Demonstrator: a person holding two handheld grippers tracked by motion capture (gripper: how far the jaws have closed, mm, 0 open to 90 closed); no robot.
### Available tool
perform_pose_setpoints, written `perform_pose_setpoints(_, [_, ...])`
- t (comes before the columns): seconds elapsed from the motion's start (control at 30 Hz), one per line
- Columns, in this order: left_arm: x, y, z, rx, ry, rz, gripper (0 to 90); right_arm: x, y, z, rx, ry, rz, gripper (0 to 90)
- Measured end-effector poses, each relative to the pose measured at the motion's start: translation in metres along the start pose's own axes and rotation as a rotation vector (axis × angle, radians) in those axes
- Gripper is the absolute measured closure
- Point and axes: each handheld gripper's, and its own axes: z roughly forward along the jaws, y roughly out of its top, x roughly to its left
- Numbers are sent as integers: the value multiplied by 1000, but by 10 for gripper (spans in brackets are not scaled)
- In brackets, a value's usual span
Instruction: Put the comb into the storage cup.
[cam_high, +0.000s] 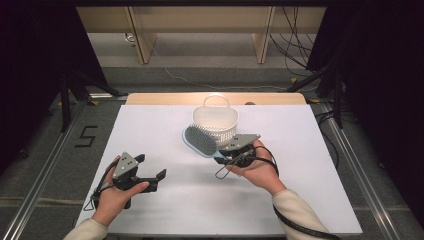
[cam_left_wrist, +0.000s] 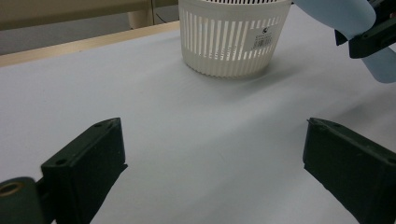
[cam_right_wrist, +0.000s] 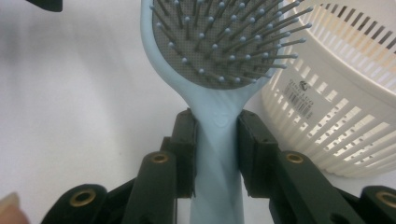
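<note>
A white table (cam_high: 165, 210) covers most of the high view, with a strip of pale wood along its far edge. A person's two forearms come in from the bottom, each hand holding a black two-jaw gripper.

A white slotted basket (cam_high: 216, 122) with a loop handle stands upright near the far middle of the table. In the left gripper view the basket (cam_left_wrist: 233, 39) shows a small barcode label on its wall.

A light blue brush (cam_high: 200, 141) with a grey bristle pad is held just in front of the basket, to its left, bristles facing up. Its head overlaps the basket's near wall in the high view; whether they touch cannot be told. In the right gripper view the brush (cam_right_wrist: 215, 56) rises straight ahead, with the basket (cam_right_wrist: 345, 116) close on its right.

The right gripper (cam_high: 227, 155) sits right of centre, its jaws pressed against both sides of the brush handle, pinching it.

The left gripper (cam_high: 155, 179) is at the near left, well apart from the basket and brush. Its jaws are spread wide with nothing between them, over bare table.
</note>
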Motion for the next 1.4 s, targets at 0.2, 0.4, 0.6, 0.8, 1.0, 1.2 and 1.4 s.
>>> perform_pose_setpoints(0.2, [0, 0, 0, -1, 0, 0, 52, -1, 1, -3, -25, -19, 18, 705])
perform_pose_setpoints(0.4, [0, 0, 0, 0, 1, 0, 52, -2, 2, -4, -38, -31, 23, 704])
perform_pose_setpoints(0.6, [0, 0, 0, -1, 1, 0, 52, -3, 2, -6, -54, -49, 31, 705])
perform_pose_setpoints(0.8, [0, 0, 0, -2, -1, -1, 52, -4, 2, -8, -71, -64, 48, 705])
perform_pose_setpoints(1.0, [0, 0, 0, -2, 1, -2, 53, -6, 2, -10, -84, -78, 61, 704])
perform_pose_setpoints(1.2, [0, 0, 0, -1, 2, 0, 53, -7, 2, -12, -98, -95, 71, 705])
perform_pose_setpoints(1.4, [0, 0, 0, -1, 2, 1, 53, -8, 2, -13, -108, -102, 82, 705])
